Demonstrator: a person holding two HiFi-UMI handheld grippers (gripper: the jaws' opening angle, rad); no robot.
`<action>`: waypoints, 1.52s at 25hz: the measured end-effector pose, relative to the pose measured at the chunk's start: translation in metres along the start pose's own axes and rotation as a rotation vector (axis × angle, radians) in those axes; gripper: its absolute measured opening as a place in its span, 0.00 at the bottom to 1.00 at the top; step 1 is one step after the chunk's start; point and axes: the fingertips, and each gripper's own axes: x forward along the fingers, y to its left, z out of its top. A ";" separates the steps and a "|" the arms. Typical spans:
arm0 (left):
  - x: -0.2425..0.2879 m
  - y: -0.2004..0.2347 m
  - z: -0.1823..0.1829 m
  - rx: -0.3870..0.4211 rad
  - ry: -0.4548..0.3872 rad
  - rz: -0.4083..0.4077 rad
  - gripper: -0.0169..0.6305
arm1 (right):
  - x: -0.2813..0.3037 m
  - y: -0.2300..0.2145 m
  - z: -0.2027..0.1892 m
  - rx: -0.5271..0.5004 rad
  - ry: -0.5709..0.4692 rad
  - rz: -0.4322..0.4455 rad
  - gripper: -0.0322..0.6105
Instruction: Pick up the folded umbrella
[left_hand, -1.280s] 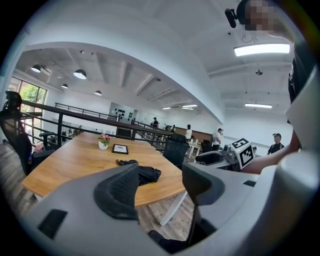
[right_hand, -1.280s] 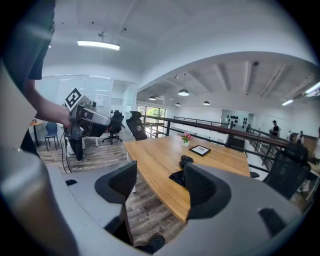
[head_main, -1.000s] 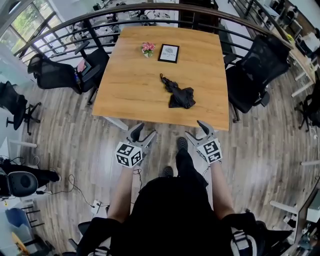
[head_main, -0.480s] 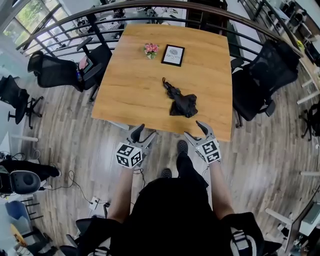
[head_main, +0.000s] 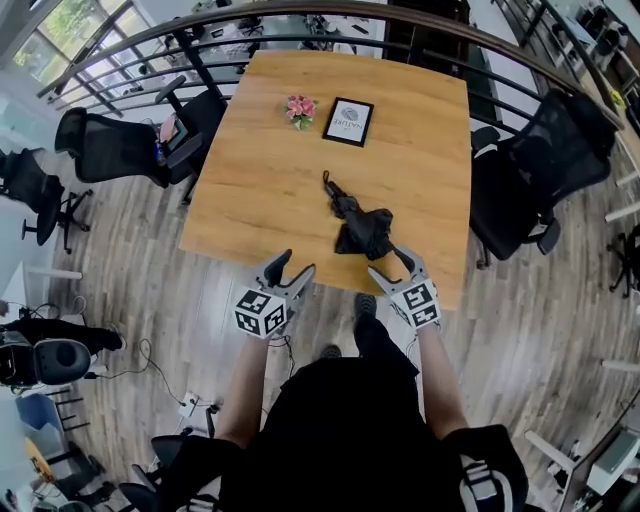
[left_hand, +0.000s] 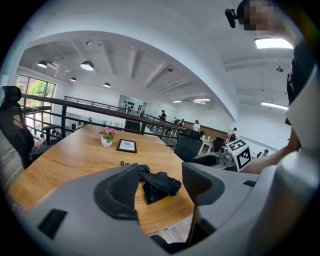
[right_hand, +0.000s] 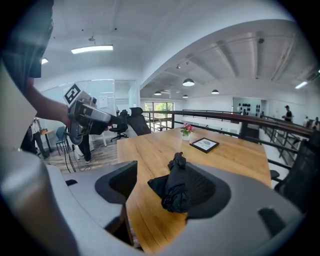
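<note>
A black folded umbrella (head_main: 358, 223) lies on the wooden table (head_main: 270, 170), near its front edge, handle end pointing toward the far side. It also shows ahead of the jaws in the left gripper view as the umbrella (left_hand: 157, 183), and closer in the right gripper view as the umbrella (right_hand: 175, 186). My right gripper (head_main: 393, 262) is open at the table's front edge, just short of the umbrella. My left gripper (head_main: 288, 267) is open too, over the floor in front of the table edge, to the left of the umbrella. Neither holds anything.
A small pot of pink flowers (head_main: 299, 107) and a framed card (head_main: 347, 121) stand at the far side of the table. Black office chairs (head_main: 530, 180) flank the table right and left (head_main: 110, 145). A dark railing (head_main: 150, 40) runs behind.
Both grippers and the view have moved forward toward the table. The right gripper now reaches the table's front edge close to the umbrella. The umbrella has not moved.
</note>
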 end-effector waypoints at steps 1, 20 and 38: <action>0.005 0.002 0.001 0.000 0.004 0.005 0.45 | 0.004 -0.005 0.001 0.000 0.001 0.008 0.54; 0.062 0.041 0.014 -0.090 0.000 0.160 0.45 | 0.091 -0.045 -0.009 -0.077 0.092 0.253 0.53; 0.071 0.080 0.025 -0.077 0.044 0.107 0.45 | 0.138 -0.036 -0.005 -0.005 0.120 0.231 0.53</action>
